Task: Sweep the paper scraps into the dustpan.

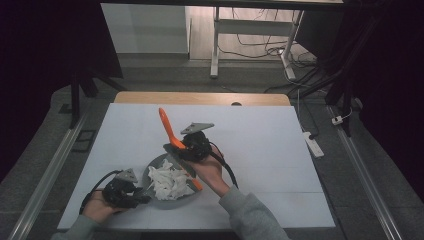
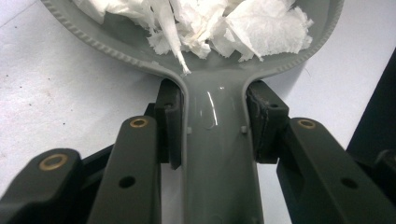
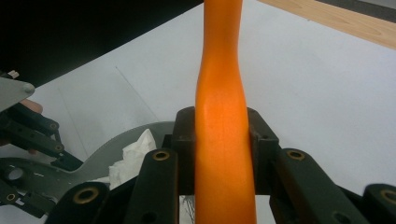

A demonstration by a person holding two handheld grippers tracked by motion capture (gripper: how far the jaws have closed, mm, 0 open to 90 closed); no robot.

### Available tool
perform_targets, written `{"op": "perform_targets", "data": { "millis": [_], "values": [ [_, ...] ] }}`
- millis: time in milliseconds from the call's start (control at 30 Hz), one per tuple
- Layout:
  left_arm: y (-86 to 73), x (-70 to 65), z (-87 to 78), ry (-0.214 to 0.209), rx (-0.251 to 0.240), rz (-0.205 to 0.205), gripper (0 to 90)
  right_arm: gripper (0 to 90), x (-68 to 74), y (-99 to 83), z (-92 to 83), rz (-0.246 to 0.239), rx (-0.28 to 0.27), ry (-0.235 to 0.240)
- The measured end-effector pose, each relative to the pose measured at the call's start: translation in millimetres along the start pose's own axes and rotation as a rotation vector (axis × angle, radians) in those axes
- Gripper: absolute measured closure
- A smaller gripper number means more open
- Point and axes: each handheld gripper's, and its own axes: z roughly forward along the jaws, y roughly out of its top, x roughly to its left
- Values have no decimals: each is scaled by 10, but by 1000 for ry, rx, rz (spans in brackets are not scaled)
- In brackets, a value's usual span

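A: How far along does the sweeping look?

B: Mostly done, I'd judge. The torn white paper (image 1: 169, 183) lies heaped inside the grey dustpan (image 1: 152, 170), which sits flat on the white worktop (image 1: 260, 150) near the front edge, left of centre. I can't spot any scraps loose on the sheet around it.

A: And the claws?

B: The left claw (image 1: 142, 196) is closed on the dustpan's handle (image 2: 219, 154), one pad pressed on each side just below where the handle widens into the pan. The right claw (image 1: 186, 146) is clamped on the orange brush handle (image 3: 224, 140), which points up and away toward the far side, its tip (image 1: 162, 112) tilted left (the brush end comes down at the pan's right rim, partly hidden behind the hand).

A: So what's left?

B: Probably a last pass if anything clings to the rim, then lifting the pan level and carrying the paper off. Where it should go I cannot tell; no bin is visible.

A: Anything in the way?

B: Not on the worktop, whose wooden far edge (image 1: 200, 98) shows beyond the sheet. Off it, a power strip (image 1: 314, 143) lies on the floor to the right, and desk legs with cables (image 1: 260, 47) stand farther back. The paper is piled high and light, so a tilt could spill it
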Motion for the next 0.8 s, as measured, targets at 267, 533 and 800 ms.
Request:
{"op": "perform_targets", "data": {
  "millis": [267, 533, 800],
  "values": [
    [-9, -1, 1, 0, -7, -1, 616, 703, -50, -6, -69, -6, -9, -12],
    [-20, -7, 6, 4, -22, -5, 615, 703, -188, -56, -200, 10, -12, -42],
    [-22, 11, 8, 26, -38, -12, 615, 703, -329, -147, -331, 20, -14, -74]
  ]
}}
